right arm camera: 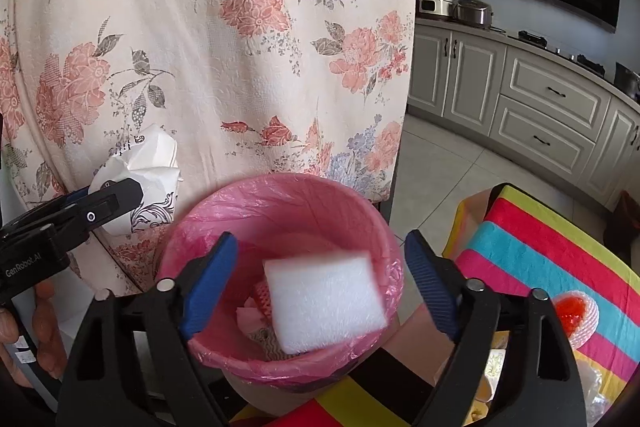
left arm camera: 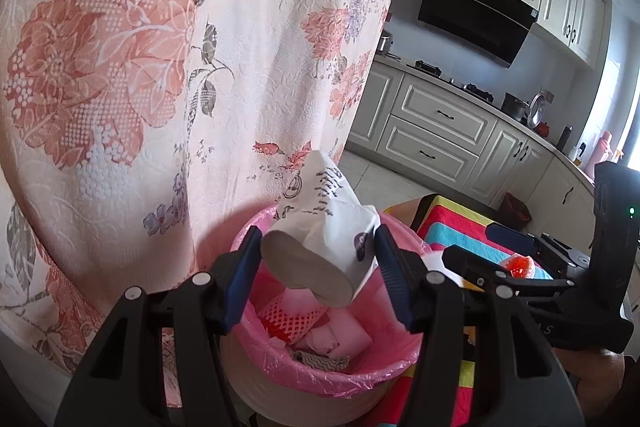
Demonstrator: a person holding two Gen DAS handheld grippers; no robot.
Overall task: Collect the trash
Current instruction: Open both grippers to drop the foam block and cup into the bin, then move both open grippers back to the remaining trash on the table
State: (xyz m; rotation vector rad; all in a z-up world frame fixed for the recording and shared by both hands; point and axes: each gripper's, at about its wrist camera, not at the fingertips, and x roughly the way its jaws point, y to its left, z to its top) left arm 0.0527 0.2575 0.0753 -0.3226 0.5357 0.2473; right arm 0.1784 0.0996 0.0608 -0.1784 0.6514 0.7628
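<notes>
"GenRobot.AI" stands on the left claw (right arm camera: pixel 120 201).

Right claw (right arm camera: pixel 320 283) is spread wide over the pink-lined bin (right arm camera: pixel 224 211), and a white foam block (right arm camera: pixel 324 301), blurry, sits between the blue pads touching neither. Left claw (right arm camera: pixel 120 197) at the left edge is pinching a crumpled white paper cup (right arm camera: pixel 148 167). Floral cloth (right arm camera: pixel 224 39) hangs behind, striped tabletop (right arm camera: pixel 560 251) on the right.

One bin (right arm camera: pixel 280 203) with one pink liner. Two grippers: the left gripper (left arm camera: pixel 316 259) grips one crumpled paper cup (left arm camera: pixel 320 227), and the right gripper (right arm camera: pixel 320 287) has one white foam piece (right arm camera: pixel 324 307) loose between its fingers. One red-filled foam net (right arm camera: pixel 576 311) lies on one striped cloth (right arm camera: pixel 560 239).
</notes>
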